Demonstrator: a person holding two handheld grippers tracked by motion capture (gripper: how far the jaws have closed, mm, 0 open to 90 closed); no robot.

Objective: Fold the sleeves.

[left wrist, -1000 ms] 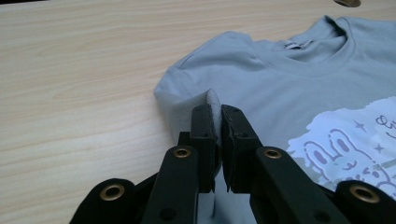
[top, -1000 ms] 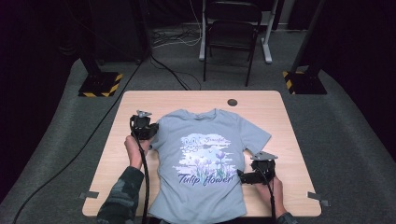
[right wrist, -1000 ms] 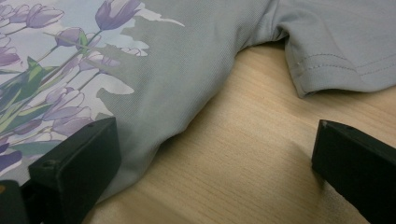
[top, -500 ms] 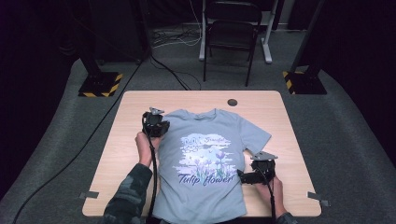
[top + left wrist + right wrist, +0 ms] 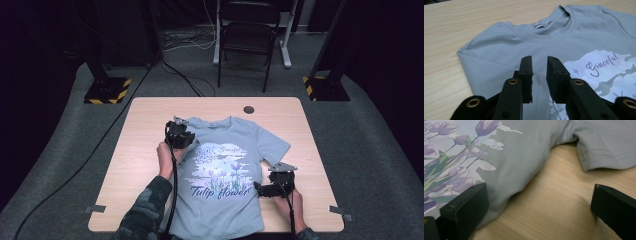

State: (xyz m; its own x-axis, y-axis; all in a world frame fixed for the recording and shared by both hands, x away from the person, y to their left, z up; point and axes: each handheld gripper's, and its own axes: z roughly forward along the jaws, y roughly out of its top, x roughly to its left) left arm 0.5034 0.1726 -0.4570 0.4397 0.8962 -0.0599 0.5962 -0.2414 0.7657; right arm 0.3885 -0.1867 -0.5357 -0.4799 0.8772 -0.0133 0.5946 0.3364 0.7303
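Note:
A light blue T-shirt [image 5: 225, 165] printed with tulips and "Tulip Flower" lies face up on the wooden table [image 5: 145, 115]. Its left sleeve is folded inward over the shoulder [image 5: 499, 42]. My left gripper [image 5: 182, 136] hovers over that fold; its jaws [image 5: 539, 60] have just been opening and now stand slightly apart, with cloth below the gap but not pinched. My right gripper [image 5: 262, 190] rests at the shirt's right side edge below the spread right sleeve [image 5: 604, 152]. Its jaws [image 5: 539, 188] stand wide open, one over the cloth [image 5: 529, 150] and one over bare wood.
A small dark round disc [image 5: 248, 109] sits near the table's far edge. Behind the table stand a black chair [image 5: 247, 40] and two stand bases with hazard stripes [image 5: 107, 90] [image 5: 325, 87]. Cables run across the grey floor [image 5: 175, 75].
My left gripper moved right from beside the shirt onto its shoulder, carrying the left sleeve, which is now folded inward. The right gripper stayed put.

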